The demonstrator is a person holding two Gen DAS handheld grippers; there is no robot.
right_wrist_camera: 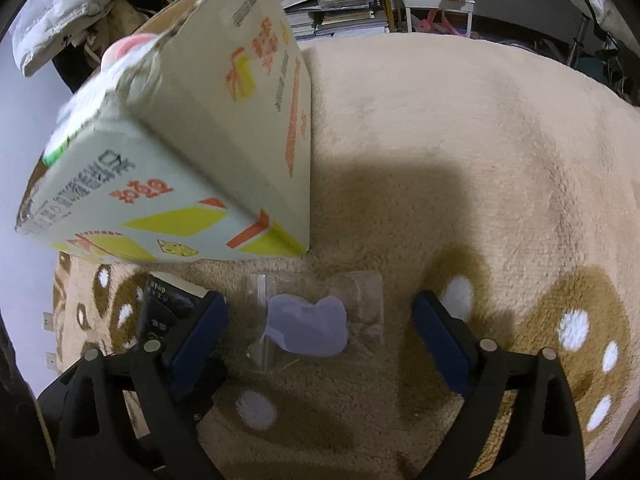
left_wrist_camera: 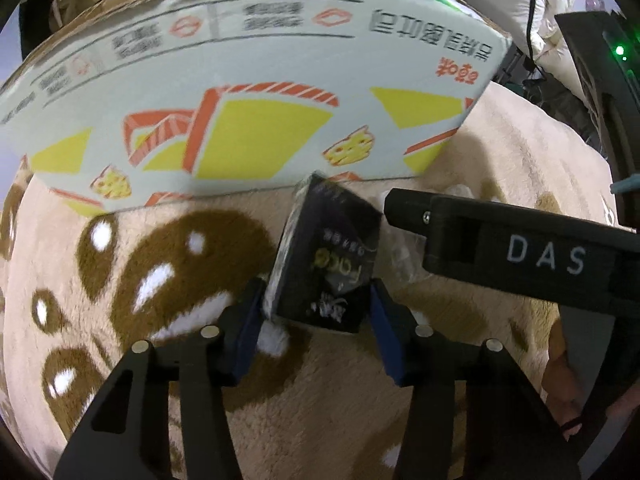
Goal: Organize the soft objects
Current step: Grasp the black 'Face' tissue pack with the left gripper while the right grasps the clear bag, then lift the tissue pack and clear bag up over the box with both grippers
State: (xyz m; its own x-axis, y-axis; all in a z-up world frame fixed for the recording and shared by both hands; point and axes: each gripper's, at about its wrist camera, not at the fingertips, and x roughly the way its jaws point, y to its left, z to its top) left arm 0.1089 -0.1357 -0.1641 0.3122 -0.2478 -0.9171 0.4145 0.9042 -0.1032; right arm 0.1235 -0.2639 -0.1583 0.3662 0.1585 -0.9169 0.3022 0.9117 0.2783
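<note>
Left gripper (left_wrist_camera: 316, 312) pinches a black packet (left_wrist_camera: 326, 256), glossy with pale print, tilted up off the tan rug (left_wrist_camera: 500, 152) just below the printed box (left_wrist_camera: 240, 92). Right gripper (right_wrist_camera: 320, 332) spread wide over a clear bag (right_wrist_camera: 320, 312) with a lilac pad (right_wrist_camera: 308, 330), flat on the rug.

1 cardboard box (left_wrist_camera: 248, 92), 1 black packet (left_wrist_camera: 326, 264), 1 clear bag (right_wrist_camera: 316, 316), 2 grippers (left_wrist_camera: 316, 312).
</note>
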